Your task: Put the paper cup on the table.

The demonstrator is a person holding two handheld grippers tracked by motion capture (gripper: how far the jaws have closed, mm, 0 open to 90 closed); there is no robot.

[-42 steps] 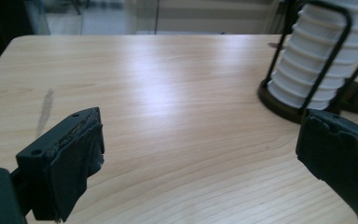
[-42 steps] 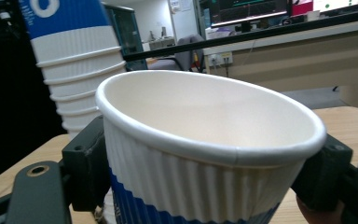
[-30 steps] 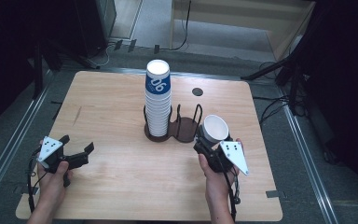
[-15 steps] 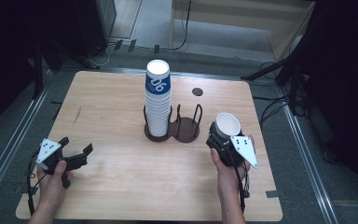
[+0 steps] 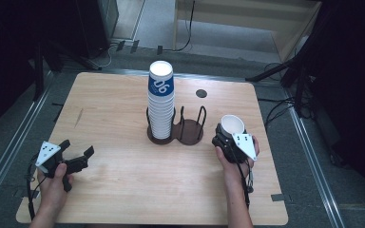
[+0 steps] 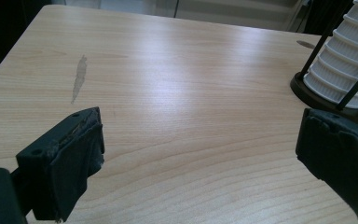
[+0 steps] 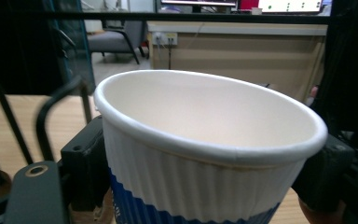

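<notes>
One cup [image 7: 205,154] in right tongs [image 5: 229,137]

Floor [image 5: 157,23]: grey, beyond table at 12 o'clock, cables trailing across.
Table [image 5: 123,190]: light wood, rounded corners, dark streak at 9 o'clock.
Cabinet [image 5: 247,19]: pale wood, at 1 o'clock.
Chair [image 7: 114,42]: grey, seen at 11 o'clock in right gripper view.
Rails [image 5: 9,147]: metal, along both table sides.
Light: dim, room edges dark.
</notes>
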